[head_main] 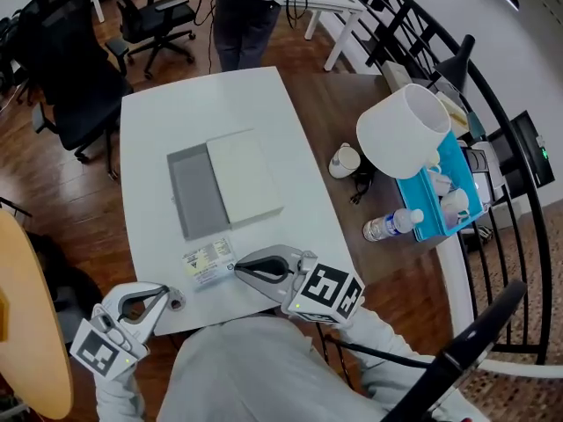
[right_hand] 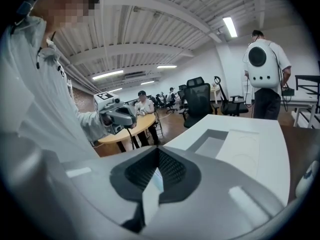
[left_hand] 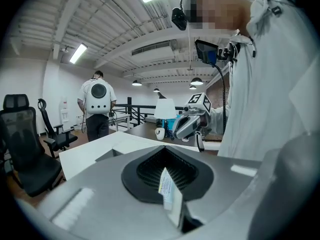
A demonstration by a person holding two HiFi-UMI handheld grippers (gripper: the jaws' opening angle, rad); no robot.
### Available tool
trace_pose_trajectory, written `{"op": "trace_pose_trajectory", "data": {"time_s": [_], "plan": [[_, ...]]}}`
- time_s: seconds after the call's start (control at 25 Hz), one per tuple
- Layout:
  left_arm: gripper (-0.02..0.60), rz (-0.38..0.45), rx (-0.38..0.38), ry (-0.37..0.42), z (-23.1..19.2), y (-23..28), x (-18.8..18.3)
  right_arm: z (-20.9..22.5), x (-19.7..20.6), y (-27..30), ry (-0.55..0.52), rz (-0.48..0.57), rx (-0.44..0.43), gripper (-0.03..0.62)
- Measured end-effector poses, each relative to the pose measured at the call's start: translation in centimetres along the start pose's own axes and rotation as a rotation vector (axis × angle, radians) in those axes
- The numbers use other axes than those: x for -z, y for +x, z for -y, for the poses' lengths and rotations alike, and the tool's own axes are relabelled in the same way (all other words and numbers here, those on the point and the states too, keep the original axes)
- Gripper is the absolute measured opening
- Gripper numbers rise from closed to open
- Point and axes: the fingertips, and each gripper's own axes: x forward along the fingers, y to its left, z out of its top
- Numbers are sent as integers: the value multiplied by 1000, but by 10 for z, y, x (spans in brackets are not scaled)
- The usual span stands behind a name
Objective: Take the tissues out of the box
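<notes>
A small printed tissue pack (head_main: 208, 262) lies flat on the white table (head_main: 158, 121) near its front edge, outside the box. The open grey box (head_main: 195, 192) sits mid-table, and I see nothing in it. Its white lid (head_main: 244, 177) rests against its right side. My right gripper (head_main: 237, 268) points left with its jaws closed together, tips at the pack's right edge. My left gripper (head_main: 173, 301) hangs off the front-left corner, shut, apart from the pack. In the right gripper view I see the box (right_hand: 212, 144) and the left gripper (right_hand: 119, 118).
A brown table at the right carries a white lamp shade (head_main: 405, 130), a cup (head_main: 346, 160), a water bottle (head_main: 393, 224) and a blue tray (head_main: 457, 183). Black office chairs (head_main: 70, 69) stand at the left. A person (head_main: 246, 16) stands beyond the table. A yellow round table (head_main: 35, 323) is near left.
</notes>
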Motion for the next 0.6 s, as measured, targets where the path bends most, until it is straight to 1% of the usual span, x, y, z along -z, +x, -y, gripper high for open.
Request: {"op": "trace_pose_trajectory", "data": {"time_s": [0.08, 0.24, 0.44, 0.6], "plan": [[14, -14, 9, 4, 0, 3, 4, 1, 2, -1, 3, -2, 11, 2], [14, -8, 21, 13, 3, 7, 3, 0, 4, -2, 10, -7, 28, 2], [14, -5, 29, 35, 8, 10, 2, -1, 2, 1, 12, -7, 27, 2], [14, -17, 21, 57, 9, 11, 5, -1, 0, 4, 6, -6, 14, 2]]}}
